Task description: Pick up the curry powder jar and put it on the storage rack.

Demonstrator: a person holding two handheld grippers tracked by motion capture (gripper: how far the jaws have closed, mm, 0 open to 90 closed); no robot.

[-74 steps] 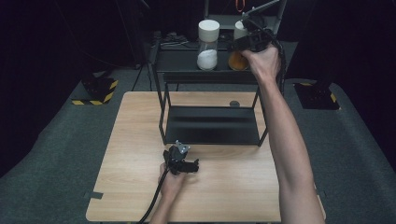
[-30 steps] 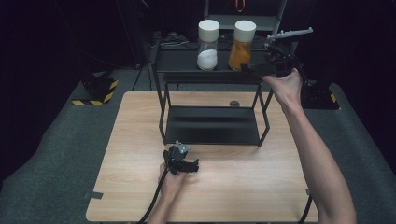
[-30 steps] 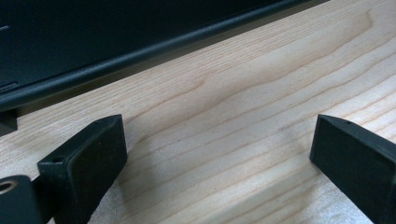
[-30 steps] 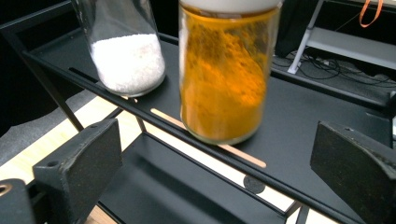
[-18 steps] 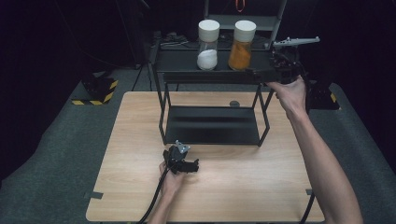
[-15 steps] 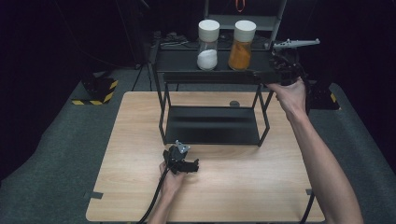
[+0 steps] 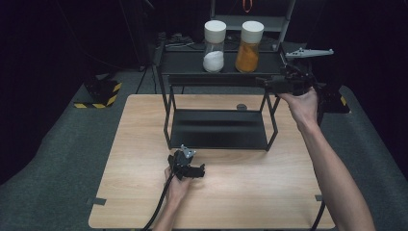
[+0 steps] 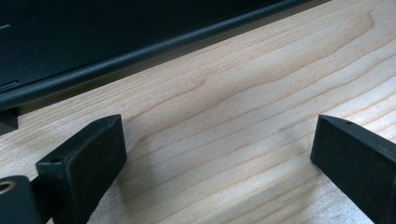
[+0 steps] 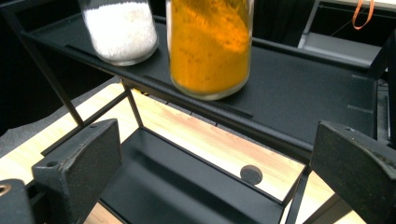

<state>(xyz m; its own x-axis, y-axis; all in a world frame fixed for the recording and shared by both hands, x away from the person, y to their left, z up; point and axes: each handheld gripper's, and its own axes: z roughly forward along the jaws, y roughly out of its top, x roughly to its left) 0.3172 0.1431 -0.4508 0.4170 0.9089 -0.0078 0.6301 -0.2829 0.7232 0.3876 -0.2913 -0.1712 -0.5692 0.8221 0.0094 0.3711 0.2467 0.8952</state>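
Observation:
A black two-level rack stands on the wooden table. Its top shelf carries a white-lidded jar of white powder and, to its right, a jar of orange powder. A hand holds my right gripper at the rack's right end, level with the top shelf. It is open and empty, apart from the jars. My left gripper rests open on the table in front of the rack, nothing between its jaws.
A small dark disc lies on the table behind the rack. The rack's lower shelf is bare. A black-and-yellow striped block sits on the floor at left. A grey frame stands behind the rack.
My right gripper let go of the orange jar and drew back to the right and down, to the rack's right end. The left gripper has not moved.

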